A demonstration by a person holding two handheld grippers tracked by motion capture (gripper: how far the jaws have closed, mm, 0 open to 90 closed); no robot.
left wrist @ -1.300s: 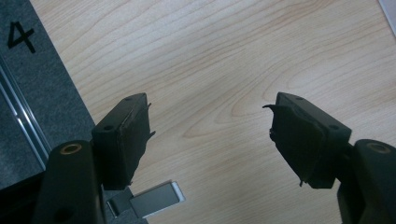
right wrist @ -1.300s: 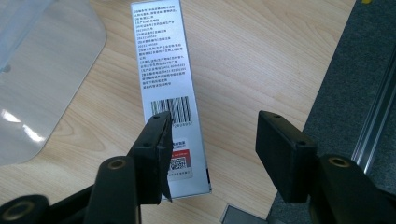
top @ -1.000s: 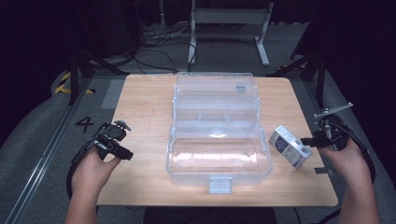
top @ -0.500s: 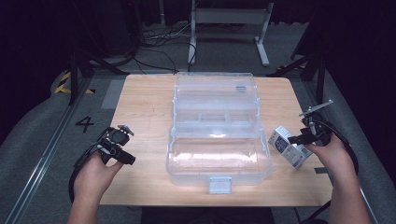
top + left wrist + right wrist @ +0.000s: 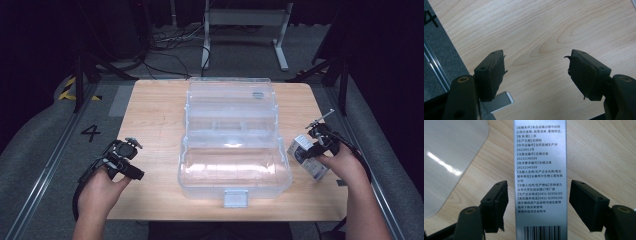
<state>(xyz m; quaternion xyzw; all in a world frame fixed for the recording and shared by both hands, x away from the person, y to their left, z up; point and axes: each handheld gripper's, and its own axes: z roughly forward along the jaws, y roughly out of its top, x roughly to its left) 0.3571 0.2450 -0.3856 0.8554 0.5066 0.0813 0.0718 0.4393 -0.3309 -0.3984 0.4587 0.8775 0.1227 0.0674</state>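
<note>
Near edge: left gripper (image 5: 537, 72) over bare wooden table (image 5: 155, 110), jaws spread, nothing between — right gripper (image 5: 539, 205) jaws also apart, straddling the silver printed box (image 5: 540, 177) without touching it; box lies just right of the open clear plastic case (image 5: 232, 145) mid-table.

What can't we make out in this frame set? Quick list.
- Clear plastic box: contents, high view; glare and overlapping clear walls hide the trays.
- Small silver carton: front face and product name, right gripper view; top and bottom edges cut it off.
- Right gripper: open around the carton, contact unclear; gaps show both sides.
- Left gripper: open over bare table; the grey patch near its jaw is unidentifiable.
</note>
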